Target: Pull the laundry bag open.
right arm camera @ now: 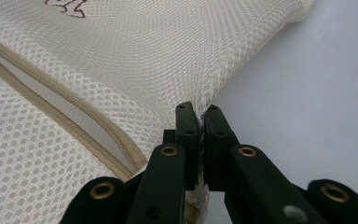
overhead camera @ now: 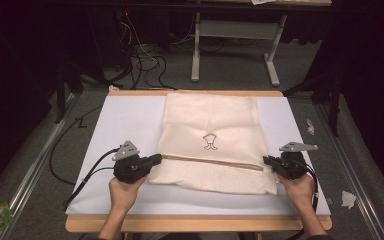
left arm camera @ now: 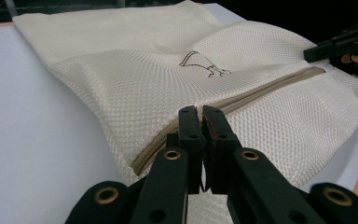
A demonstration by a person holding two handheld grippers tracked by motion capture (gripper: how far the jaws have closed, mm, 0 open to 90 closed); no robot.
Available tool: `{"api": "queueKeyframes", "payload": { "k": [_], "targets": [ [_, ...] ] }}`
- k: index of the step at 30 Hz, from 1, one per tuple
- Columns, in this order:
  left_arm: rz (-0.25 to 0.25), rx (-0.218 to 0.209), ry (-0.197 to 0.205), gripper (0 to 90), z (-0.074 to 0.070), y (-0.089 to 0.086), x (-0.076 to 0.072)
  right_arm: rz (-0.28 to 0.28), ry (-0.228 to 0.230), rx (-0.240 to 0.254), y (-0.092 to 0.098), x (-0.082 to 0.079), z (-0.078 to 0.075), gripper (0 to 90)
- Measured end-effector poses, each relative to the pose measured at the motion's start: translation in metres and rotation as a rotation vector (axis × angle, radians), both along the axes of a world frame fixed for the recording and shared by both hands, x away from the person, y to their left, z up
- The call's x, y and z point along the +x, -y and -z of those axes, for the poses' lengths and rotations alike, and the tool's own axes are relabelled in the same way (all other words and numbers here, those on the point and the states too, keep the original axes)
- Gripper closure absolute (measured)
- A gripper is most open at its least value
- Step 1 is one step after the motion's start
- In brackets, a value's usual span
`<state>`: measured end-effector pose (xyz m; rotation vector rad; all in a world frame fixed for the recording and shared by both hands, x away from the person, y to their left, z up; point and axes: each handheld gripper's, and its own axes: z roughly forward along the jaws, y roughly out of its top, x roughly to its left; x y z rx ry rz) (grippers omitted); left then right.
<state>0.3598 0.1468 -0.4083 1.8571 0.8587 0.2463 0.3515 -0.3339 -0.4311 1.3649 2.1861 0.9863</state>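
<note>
Clamping the mesh bag [overhead camera: 210,125], both grippers [overhead camera: 155,161] [overhead camera: 267,161] flank its wordless outline emblem [overhead camera: 210,141].

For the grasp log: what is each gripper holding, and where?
Both pinch the mesh bag: left gripper at the zipper's left end, right gripper at its right edge.

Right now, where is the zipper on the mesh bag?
In the high view the zipper crosses the mesh bag near its front edge, between the left tool and right tool.

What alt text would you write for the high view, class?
A cream mesh bag with a tan zipper lies flat on a white board. The left gripper and right gripper pinch its side edges at the zipper's ends.
</note>
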Motion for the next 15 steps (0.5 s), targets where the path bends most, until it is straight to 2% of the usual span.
{"api": "queueKeyframes", "payload": {
  "k": [2, 7, 15],
  "targets": [
    [-0.020, 0.018, 0.008, 87.3, 0.000, -0.001, -0.001, 0.002, 0.003, -0.004, 0.000, 0.000, -0.001, 88.0],
    [-0.050, 0.021, 0.011, 87.3, 0.001, -0.010, -0.002, 0.007, 0.004, 0.002, 0.002, 0.000, -0.002, 87.9],
    [-0.071, 0.038, -0.015, 87.4, 0.007, -0.016, -0.002, 0.008, 0.011, 0.001, 0.000, 0.000, -0.002, 88.0]
  ]
}}
